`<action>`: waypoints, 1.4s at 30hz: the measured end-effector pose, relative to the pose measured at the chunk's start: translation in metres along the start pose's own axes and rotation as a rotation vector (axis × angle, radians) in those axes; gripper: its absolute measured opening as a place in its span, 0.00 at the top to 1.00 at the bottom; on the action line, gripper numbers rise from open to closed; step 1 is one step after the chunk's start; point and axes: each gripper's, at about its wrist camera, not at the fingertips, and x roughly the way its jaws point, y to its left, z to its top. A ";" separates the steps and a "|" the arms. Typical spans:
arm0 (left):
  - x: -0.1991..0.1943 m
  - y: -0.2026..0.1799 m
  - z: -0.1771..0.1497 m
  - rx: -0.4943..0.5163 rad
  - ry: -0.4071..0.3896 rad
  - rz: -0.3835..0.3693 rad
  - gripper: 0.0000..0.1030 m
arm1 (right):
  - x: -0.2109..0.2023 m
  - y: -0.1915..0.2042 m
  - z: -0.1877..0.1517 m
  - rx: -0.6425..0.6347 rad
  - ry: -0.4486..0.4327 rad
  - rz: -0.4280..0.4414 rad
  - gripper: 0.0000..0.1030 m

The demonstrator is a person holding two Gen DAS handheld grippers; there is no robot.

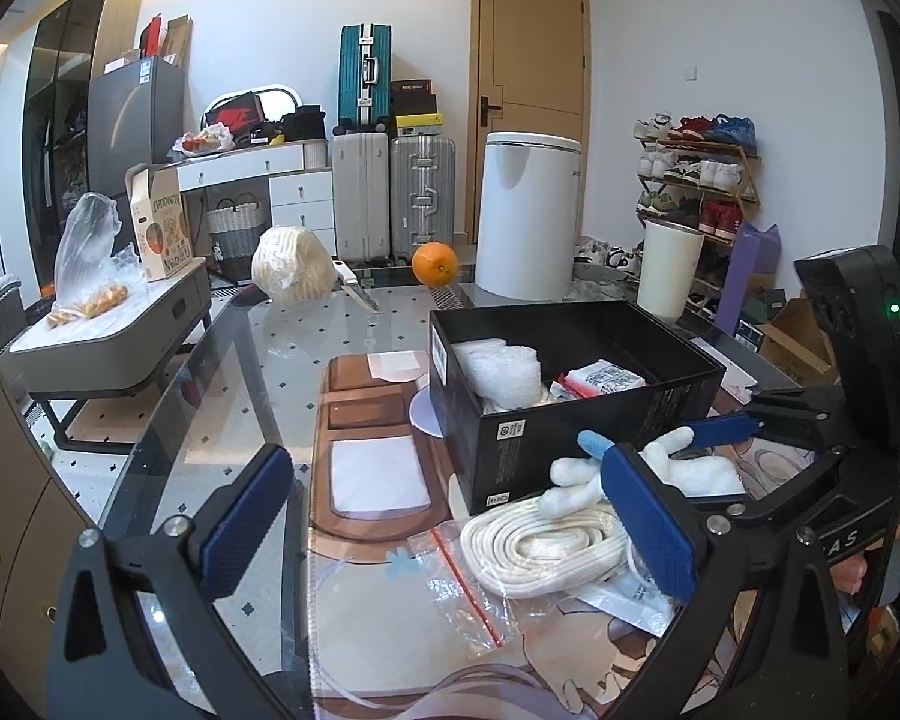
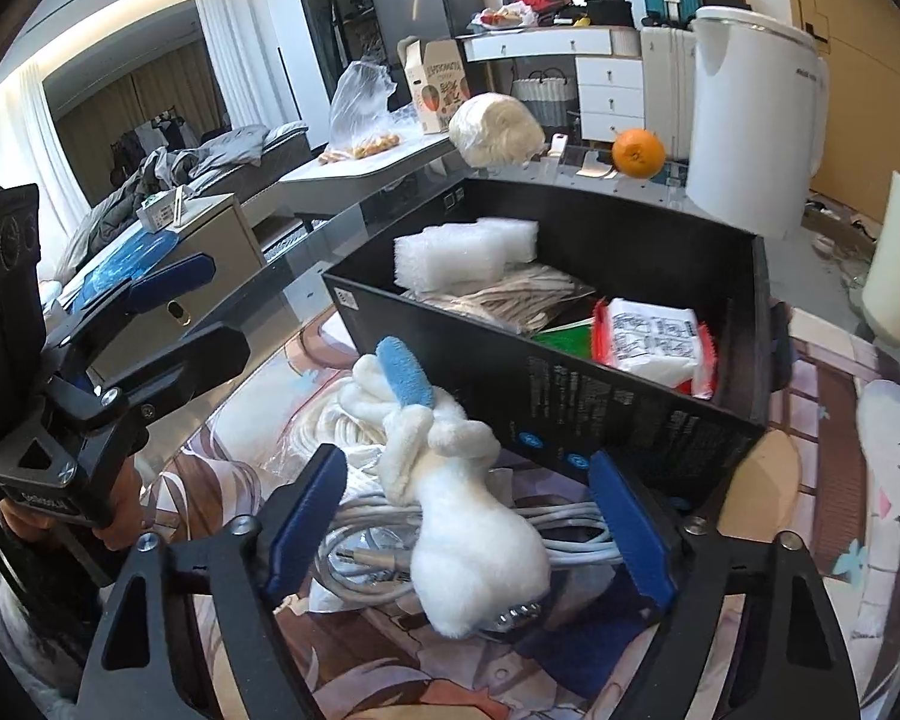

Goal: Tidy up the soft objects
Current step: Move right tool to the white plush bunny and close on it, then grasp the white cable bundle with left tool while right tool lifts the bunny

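The right gripper (image 2: 468,534) hangs over a white plush toy (image 2: 468,546) that lies on a heap of white cable (image 2: 366,546) on the printed mat (image 2: 822,396), just in front of the black box (image 2: 570,396). Its jaws stand apart on either side of the toy's body; the pads look clear of the fur, though the fisheye bend makes that hard to be sure of. The toy's lower end hides something metallic, too small to name. Its blue ear (image 2: 405,375) points toward the box.

The left gripper (image 1: 450,516) has its jaws wide apart with nothing between them. Its right finger (image 1: 648,516) covers part of a coiled white rope (image 1: 540,540) and part of the toy. Beside the rope lies a clear zip bag (image 1: 468,588).

Inside the box sit a white foam block (image 2: 468,252), a wrapped packet (image 2: 654,342) and a bundle of cord, half buried.
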 end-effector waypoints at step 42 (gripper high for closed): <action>0.006 -0.048 -0.005 0.066 0.056 -0.108 0.00 | -0.082 -0.019 -0.031 0.036 -0.158 -0.066 0.67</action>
